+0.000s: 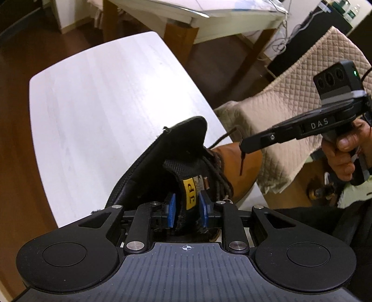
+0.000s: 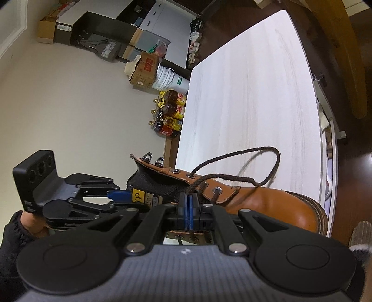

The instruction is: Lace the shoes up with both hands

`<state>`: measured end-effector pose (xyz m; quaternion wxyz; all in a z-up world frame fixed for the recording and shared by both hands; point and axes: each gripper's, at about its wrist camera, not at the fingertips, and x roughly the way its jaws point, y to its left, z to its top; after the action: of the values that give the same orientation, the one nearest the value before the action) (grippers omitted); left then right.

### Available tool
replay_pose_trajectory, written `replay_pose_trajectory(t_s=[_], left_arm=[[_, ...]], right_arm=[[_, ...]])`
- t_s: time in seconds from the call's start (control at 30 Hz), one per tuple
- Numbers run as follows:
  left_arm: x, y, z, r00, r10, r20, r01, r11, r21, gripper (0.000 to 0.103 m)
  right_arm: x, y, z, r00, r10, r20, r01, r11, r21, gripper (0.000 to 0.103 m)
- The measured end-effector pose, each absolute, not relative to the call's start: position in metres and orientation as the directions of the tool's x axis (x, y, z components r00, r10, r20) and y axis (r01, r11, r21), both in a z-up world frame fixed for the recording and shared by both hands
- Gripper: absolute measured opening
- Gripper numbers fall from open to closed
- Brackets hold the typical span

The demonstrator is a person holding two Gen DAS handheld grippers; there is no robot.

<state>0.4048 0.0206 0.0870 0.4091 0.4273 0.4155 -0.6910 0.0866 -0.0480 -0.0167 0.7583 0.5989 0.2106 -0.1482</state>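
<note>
A tan leather boot (image 2: 274,204) with a black mesh tongue (image 1: 183,176) lies on the white table (image 1: 104,104). My left gripper (image 1: 187,205) is shut on the tongue, its blue pads on either side of the yellow label. It also shows in the right wrist view (image 2: 121,195). My right gripper (image 2: 188,209) is shut on the dark brown lace (image 2: 244,178), which loops out over the table. In the left wrist view the right gripper (image 1: 244,148) hangs over the boot's toe (image 1: 239,162) with the lace end dangling from it.
A chair with a quilted beige cover (image 1: 290,111) stands right of the table. A wooden table (image 1: 209,21) is behind. Bottles (image 2: 169,111), a white bucket (image 2: 169,79) and boxes (image 2: 144,67) sit on the floor by the wall.
</note>
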Motion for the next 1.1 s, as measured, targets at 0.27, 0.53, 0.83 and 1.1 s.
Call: replay_pose_trajectory(t_s=[0.27, 0.53, 0.83, 1.1], left_arm=[[0.401, 0.016, 0.087, -0.278, -0.195, -0.941, 0.933, -0.289, -0.216, 0.023], [0.403, 0.014, 0.083, -0.309, -0.181, -0.934, 0.907, -0.350, -0.233, 0.022], [0.408, 0.007, 0.078, -0.382, -0.130, -0.915, 0.850, -0.438, -0.293, 0.011], [0.435, -0.011, 0.071, -0.579, -0.060, -0.813, 0.764, -0.389, -0.515, 0.007]], right_arm=[[0.096, -0.066, -0.026, 0.877, 0.119, -0.466, 0.431, 0.233, 0.872, 0.003], [0.095, -0.069, -0.023, 0.875, 0.083, -0.478, 0.445, 0.251, 0.859, 0.003], [0.083, -0.051, -0.017, 0.882, -0.034, -0.469, 0.464, 0.233, 0.855, 0.003], [0.079, -0.034, -0.017, 0.900, -0.073, -0.430, 0.435, 0.217, 0.874, 0.003]])
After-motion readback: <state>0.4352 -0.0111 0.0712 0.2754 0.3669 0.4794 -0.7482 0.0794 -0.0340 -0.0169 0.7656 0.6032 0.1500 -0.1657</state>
